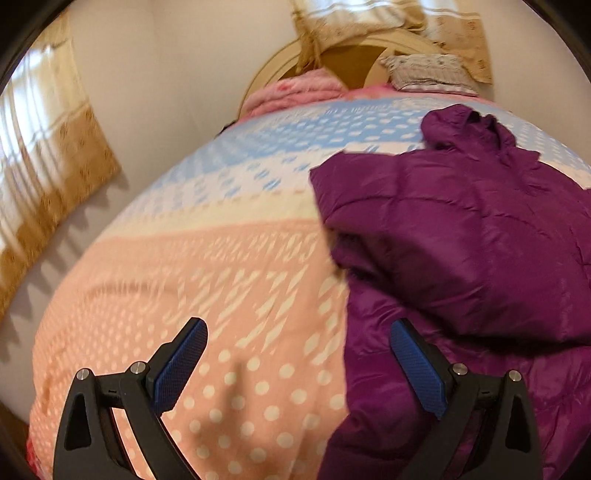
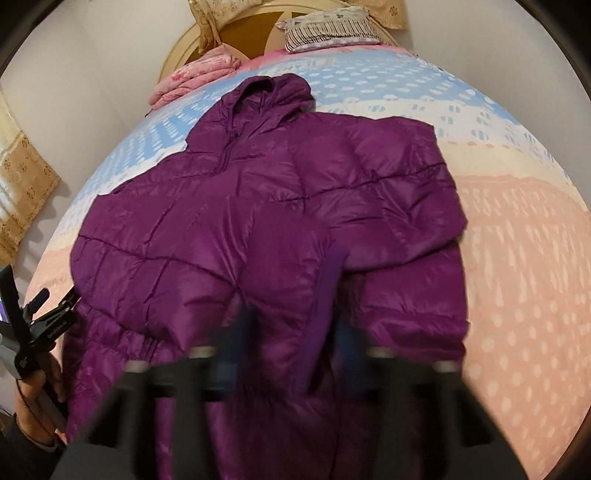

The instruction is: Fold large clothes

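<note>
Left gripper spread wide, empty, hovering over the bedspread beside the purple jacket. Right gripper blurred, narrowed around a jacket fold; grip impossible to confirm. Jacket lying spread on the bed.

We see a purple jacket of thin, glossy quilted cloth, its sheen catching light along the stitched panels. The bedspread beneath looks like soft matt cloth. Far off, the headboard appears smooth, perhaps painted wood, and the curtain is a light woven cloth. The left gripper has matt black plastic arms, finely textured blue pads and shiny metal pins.
</note>
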